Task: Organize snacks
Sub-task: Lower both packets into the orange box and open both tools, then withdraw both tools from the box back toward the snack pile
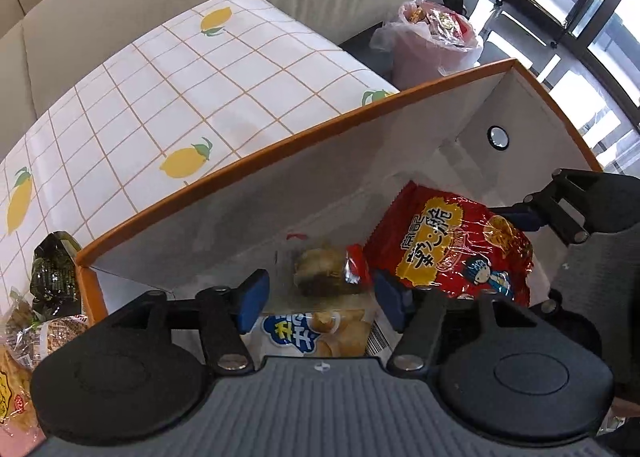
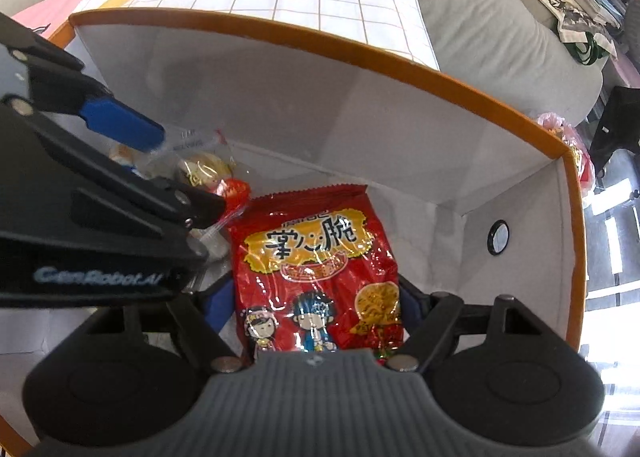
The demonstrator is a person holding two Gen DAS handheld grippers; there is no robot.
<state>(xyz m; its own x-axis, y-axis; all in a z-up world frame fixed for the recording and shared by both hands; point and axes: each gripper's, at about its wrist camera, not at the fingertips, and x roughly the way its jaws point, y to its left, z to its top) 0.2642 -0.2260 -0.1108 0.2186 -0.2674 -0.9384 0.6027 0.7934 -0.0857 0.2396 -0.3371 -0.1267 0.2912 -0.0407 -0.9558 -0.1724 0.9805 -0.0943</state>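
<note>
Right wrist view: right tongs spread around red packet; left tongs open above box.

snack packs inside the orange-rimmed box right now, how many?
3: red noodle pack on the right, clear-wrapped pastry left of it, chips bag nearest the camera. Others may be hidden.

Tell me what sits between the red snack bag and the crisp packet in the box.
A clear-wrapped pastry lies between the red snack bag and crisp packet, seen from the left wrist.
</note>
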